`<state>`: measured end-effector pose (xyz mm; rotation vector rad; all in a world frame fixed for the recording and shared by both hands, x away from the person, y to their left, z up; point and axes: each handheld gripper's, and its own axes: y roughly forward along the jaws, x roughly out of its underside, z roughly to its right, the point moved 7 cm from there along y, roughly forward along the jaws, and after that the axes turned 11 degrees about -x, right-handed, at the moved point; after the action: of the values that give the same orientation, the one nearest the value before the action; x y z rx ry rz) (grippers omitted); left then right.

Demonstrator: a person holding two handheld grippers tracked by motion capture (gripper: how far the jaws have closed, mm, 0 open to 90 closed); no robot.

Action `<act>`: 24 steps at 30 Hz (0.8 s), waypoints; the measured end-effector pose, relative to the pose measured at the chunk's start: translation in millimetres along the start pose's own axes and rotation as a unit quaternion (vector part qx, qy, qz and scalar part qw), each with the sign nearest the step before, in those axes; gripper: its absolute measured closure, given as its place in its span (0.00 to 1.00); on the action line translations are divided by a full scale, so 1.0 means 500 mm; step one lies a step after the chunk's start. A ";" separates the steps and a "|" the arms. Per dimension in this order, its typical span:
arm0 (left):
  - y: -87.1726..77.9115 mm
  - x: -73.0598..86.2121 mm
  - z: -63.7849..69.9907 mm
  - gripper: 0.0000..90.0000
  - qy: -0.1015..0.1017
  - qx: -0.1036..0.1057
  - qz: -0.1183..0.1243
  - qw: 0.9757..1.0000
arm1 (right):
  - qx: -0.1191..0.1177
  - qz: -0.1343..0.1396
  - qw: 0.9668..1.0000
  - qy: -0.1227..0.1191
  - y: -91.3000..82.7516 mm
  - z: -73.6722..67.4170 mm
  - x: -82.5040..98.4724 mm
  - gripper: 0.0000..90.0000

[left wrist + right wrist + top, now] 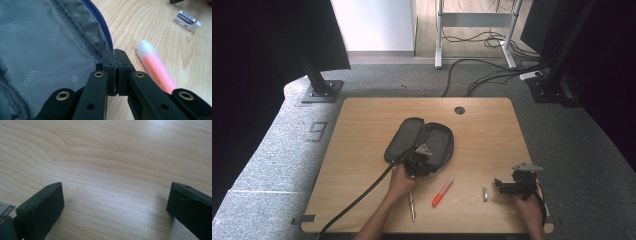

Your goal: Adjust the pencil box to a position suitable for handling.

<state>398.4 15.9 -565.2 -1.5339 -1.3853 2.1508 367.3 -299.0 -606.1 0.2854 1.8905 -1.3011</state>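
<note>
Left tool (115,62) pinches the pencil case (439,142) rim

Clamped there to steady the open case for loading; right tool (115,202), jaws apart, waits on the worktop (362,150).

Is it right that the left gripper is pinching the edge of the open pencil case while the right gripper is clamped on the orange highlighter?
Not quite. The right gripper holds nothing: the right gripper view shows its jaws wide apart over bare table. The orange highlighter lies loose. The left gripper does pinch the edge of the open pencil case.

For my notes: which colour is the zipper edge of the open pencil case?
Blue, on the pencil case; best in the left gripper view.
</note>
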 end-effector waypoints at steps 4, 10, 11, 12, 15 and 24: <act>-0.003 0.005 0.007 0.97 0.003 0.003 0.000 1.000 | 0.000 0.000 1.000 0.000 0.000 0.000 0.000 0.00; -0.005 0.002 0.007 0.88 -0.001 0.001 0.005 1.000 | 0.000 0.000 1.000 0.000 0.000 0.000 0.000 0.00; -0.007 0.002 0.006 0.80 0.003 -0.004 0.004 1.000 | 0.000 0.000 1.000 0.000 0.000 0.000 0.000 0.00; -0.008 0.003 0.006 0.77 0.007 -0.008 0.003 1.000 | 0.000 0.000 1.000 0.000 0.000 0.000 0.000 0.00; -0.012 0.003 0.005 0.72 0.010 -0.019 0.003 1.000 | 0.000 0.000 1.000 0.000 0.000 0.000 0.000 0.00; -0.051 -0.006 -0.001 0.47 -0.002 -0.024 0.020 1.000 | 0.000 0.000 1.000 0.000 0.000 0.000 0.000 0.00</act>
<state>390.8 28.6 -544.4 -1.5890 -1.4286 2.1608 367.3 -299.0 -606.1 0.2855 1.8905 -1.3010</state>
